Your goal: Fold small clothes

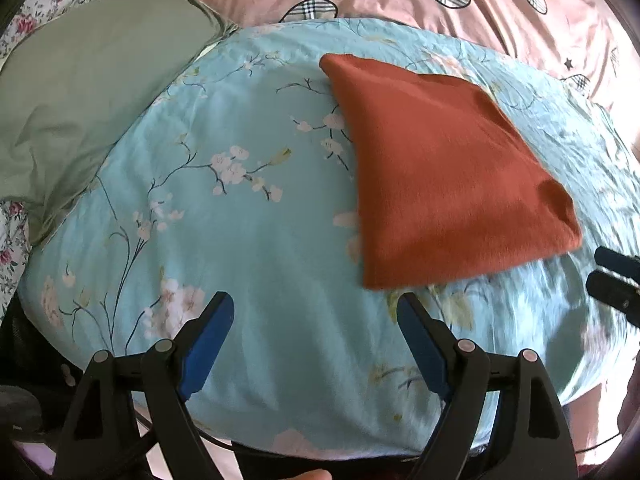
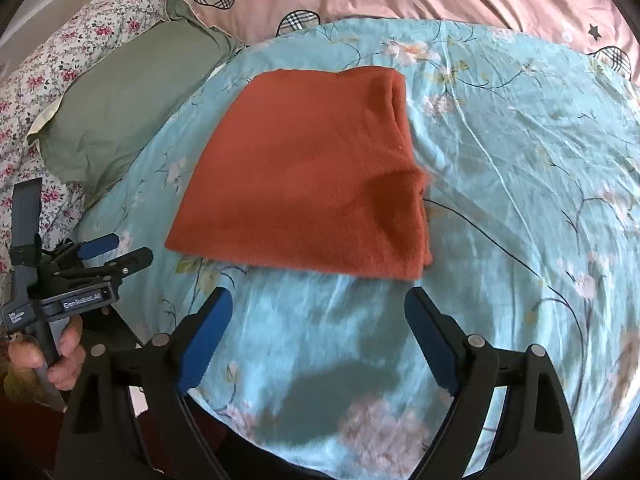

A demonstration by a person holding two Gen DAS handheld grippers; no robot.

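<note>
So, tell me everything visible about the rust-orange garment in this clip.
The rust-orange garment is a soft, fuzzy knit, folded into a flat, roughly rectangular stack. Layered edges show along its right side in the right wrist view. It lies on the pale blue floral cover, just beyond both open grippers; nothing else touches it.
</note>
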